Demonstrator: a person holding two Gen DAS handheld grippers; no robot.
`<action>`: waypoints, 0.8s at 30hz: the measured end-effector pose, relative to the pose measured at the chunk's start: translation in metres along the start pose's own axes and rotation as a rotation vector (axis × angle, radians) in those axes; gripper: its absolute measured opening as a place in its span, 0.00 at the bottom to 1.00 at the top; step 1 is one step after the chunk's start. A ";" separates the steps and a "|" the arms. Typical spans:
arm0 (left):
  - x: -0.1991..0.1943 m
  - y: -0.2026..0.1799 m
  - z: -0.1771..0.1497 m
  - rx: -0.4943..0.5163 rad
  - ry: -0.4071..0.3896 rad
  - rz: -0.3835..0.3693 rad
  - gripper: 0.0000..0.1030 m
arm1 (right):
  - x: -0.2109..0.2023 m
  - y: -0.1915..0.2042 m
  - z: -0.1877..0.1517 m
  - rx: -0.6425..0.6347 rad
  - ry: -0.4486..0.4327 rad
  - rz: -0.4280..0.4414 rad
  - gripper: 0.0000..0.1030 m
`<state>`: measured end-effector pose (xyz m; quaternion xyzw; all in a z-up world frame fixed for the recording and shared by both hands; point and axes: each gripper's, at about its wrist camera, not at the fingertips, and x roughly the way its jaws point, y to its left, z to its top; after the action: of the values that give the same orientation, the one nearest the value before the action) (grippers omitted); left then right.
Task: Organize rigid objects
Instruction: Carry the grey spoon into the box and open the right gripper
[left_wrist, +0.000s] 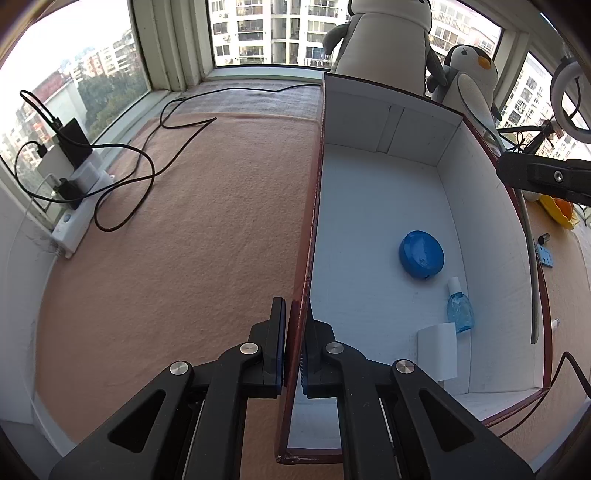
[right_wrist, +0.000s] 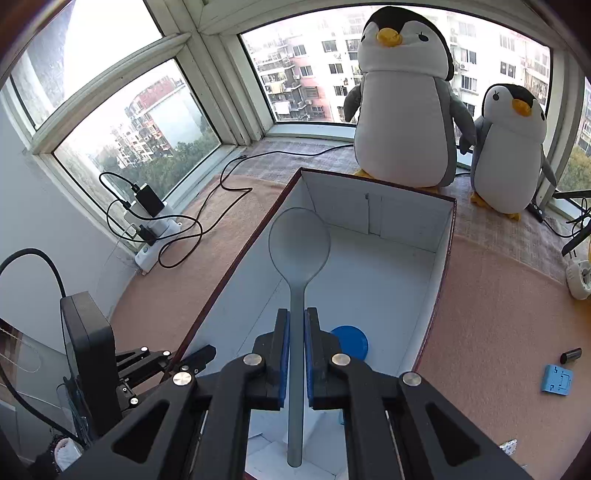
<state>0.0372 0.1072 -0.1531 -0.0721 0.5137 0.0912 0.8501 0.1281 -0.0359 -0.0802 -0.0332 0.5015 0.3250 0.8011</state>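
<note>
Left gripper (left_wrist: 294, 334): fingers clamped on the near left wall of the box (left_wrist: 491, 258). Ahead and to its right, on the box floor, lie a blue round case (left_wrist: 421, 254) and a small bottle (left_wrist: 459, 308). Right gripper (right_wrist: 294, 341): fingers clamped on the grey spoon (right_wrist: 298, 266) handle, bowl pointing forward above the box interior.

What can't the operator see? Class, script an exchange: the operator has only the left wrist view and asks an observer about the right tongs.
Operator: Are the right tongs holding anything?
Observer: Yes. The right tongs are shut on the handle of a grey spoon.
Operator: Where does its bowl point?
Observer: Toward the far wall of the box, apparently over the box's inside.
</note>
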 end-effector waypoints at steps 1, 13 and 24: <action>0.000 0.000 0.000 0.000 0.000 -0.001 0.05 | 0.003 0.000 -0.001 -0.001 0.007 -0.004 0.07; 0.002 -0.001 -0.001 0.001 0.000 0.000 0.05 | 0.019 -0.001 -0.007 -0.021 0.051 -0.011 0.11; 0.001 0.000 -0.001 0.000 0.001 -0.002 0.05 | 0.011 -0.007 -0.011 -0.007 0.025 -0.025 0.49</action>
<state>0.0371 0.1074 -0.1543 -0.0725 0.5141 0.0903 0.8499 0.1268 -0.0402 -0.0969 -0.0463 0.5101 0.3161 0.7986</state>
